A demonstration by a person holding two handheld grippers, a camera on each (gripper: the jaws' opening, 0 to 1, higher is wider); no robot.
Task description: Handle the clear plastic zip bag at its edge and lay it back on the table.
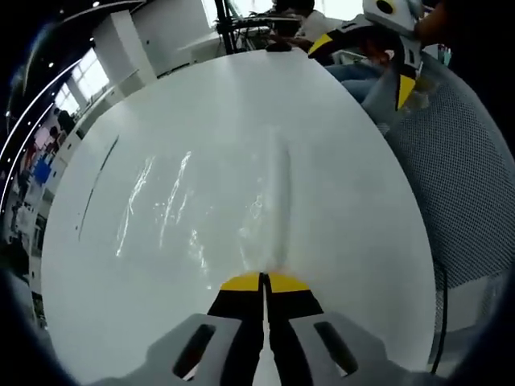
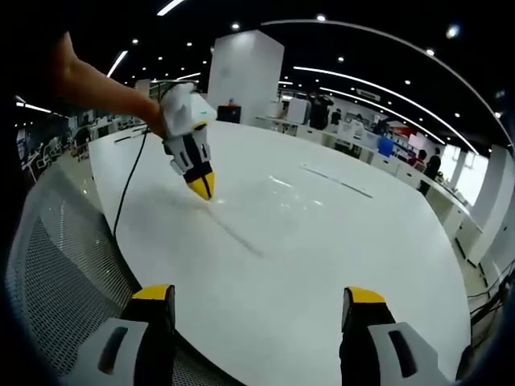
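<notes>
White table (image 1: 362, 241): left gripper (image 1: 264, 281) pinches the clear zip bag (image 1: 201, 209) at its near edge, zip running straight ahead; right gripper (image 2: 261, 310), open, hovers well apart.

Left tool (image 1: 264, 283): two black jaws with yellow tips, set in pale grey moulded housings, each with a dark slot. Right tool (image 2: 261, 301): same build, black jaws, yellow caps, grey bodies with dark slots. Seen from the right gripper view, the left tool has a white-grey body tapering to a black and yellow nose, a black cable (image 2: 129, 181) trailing from it, bare forearm (image 2: 100, 80), no sleeve.
</notes>
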